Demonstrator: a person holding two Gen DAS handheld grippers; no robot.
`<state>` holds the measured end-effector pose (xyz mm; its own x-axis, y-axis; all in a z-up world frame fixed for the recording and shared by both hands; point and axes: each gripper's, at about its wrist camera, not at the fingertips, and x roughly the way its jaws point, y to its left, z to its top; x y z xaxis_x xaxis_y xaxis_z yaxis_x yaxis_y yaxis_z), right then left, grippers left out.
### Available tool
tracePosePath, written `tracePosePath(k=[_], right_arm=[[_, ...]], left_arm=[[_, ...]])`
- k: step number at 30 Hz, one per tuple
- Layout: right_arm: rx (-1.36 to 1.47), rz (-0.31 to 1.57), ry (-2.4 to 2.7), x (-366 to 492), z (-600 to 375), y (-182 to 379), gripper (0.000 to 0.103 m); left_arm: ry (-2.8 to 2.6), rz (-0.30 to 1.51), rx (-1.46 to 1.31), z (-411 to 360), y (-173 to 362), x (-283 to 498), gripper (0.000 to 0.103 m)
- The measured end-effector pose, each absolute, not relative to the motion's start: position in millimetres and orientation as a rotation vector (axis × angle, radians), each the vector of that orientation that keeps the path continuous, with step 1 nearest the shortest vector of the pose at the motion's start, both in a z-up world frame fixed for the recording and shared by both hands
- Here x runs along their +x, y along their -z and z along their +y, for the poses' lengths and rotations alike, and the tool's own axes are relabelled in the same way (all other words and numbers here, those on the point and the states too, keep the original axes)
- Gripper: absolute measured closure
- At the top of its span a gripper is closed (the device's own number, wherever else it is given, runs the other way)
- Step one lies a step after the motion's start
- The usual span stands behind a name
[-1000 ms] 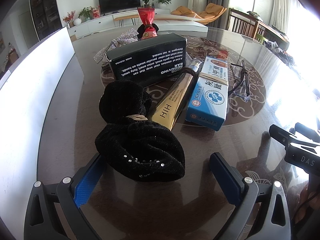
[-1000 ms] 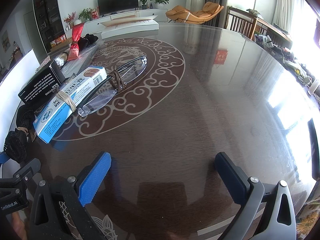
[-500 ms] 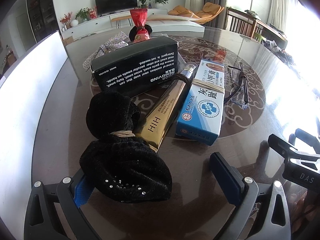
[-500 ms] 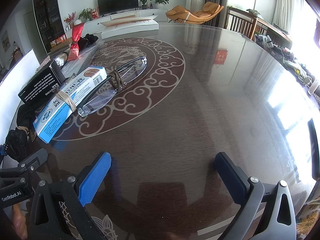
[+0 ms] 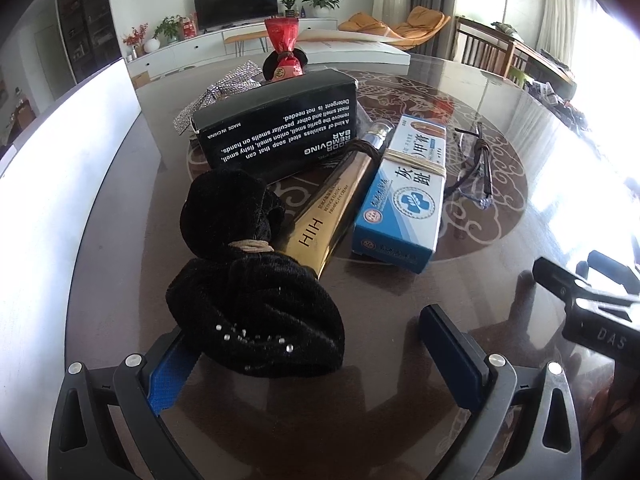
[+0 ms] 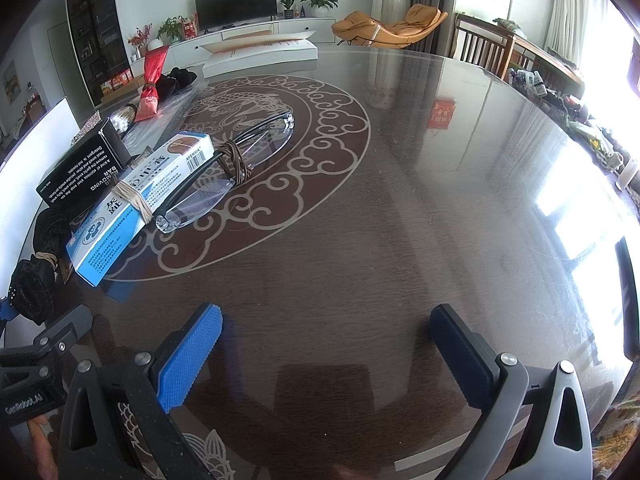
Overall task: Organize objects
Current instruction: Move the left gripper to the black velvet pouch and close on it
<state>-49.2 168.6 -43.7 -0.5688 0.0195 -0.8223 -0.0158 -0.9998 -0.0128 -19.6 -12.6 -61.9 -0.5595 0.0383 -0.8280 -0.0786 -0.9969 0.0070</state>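
Observation:
A black velvet pouch (image 5: 256, 304) tied with a band lies on the dark round table (image 5: 384, 344). My left gripper (image 5: 308, 344) is open, its jaws on either side of the pouch's near end; the left pad (image 5: 170, 368) is partly hidden behind it. Behind the pouch lie a gold tube (image 5: 332, 216), a blue medicine box (image 5: 404, 196), a black soap box (image 5: 276, 128) and folded glasses (image 5: 476, 168). My right gripper (image 6: 324, 356) is open and empty over bare table. The blue box (image 6: 140, 200) and glasses (image 6: 236, 168) lie far to its left.
A red wrapped item (image 5: 282, 56) and a silver sparkly cloth (image 5: 216, 96) lie beyond the black box. A white board (image 5: 48, 184) stands along the table's left edge. The right gripper's body (image 5: 592, 304) shows at the right of the left wrist view.
My left gripper has shifted around the pouch, which now sits between the jaws, nearer the left pad. The right gripper has not moved.

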Motion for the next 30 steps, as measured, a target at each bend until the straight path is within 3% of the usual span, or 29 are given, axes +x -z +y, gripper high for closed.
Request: tracePosePath(k=[13,19,23,24,25,27,30], right_arm=[[-1.449,-0.007,-2.766,-49,168,44,0.000],[-1.448,-0.007,-2.766,-49,169,44,0.000],[-1.449,-0.007,-2.766,-49,169,44,0.000],[-1.448,-0.007,-2.766,-49,169,44,0.000],[-1.448,-0.007,-2.766,-49,169,44,0.000],[-1.448,-0.008,-2.766,-49,169,44,0.000],[-1.448,-0.008,-2.766,-49,169,44,0.000]], left_arm=[[-2.633,0.127,-1.518,-27,59,-15,0.000],[-2.706,-0.196,-1.424,-64,29,-23,0.000],[-2.705,-0.182,-1.471,-64,32,-39,0.000],[-2.708,-0.167,-1.474,-63,36,-42,0.015],[-2.709,-0.153,-1.488,-62,40,-46,0.040],[-2.680,-0.180,-1.532,-63,49,-49,0.066],[-2.672,-0.137,-1.507,-62,47,-35,0.069]])
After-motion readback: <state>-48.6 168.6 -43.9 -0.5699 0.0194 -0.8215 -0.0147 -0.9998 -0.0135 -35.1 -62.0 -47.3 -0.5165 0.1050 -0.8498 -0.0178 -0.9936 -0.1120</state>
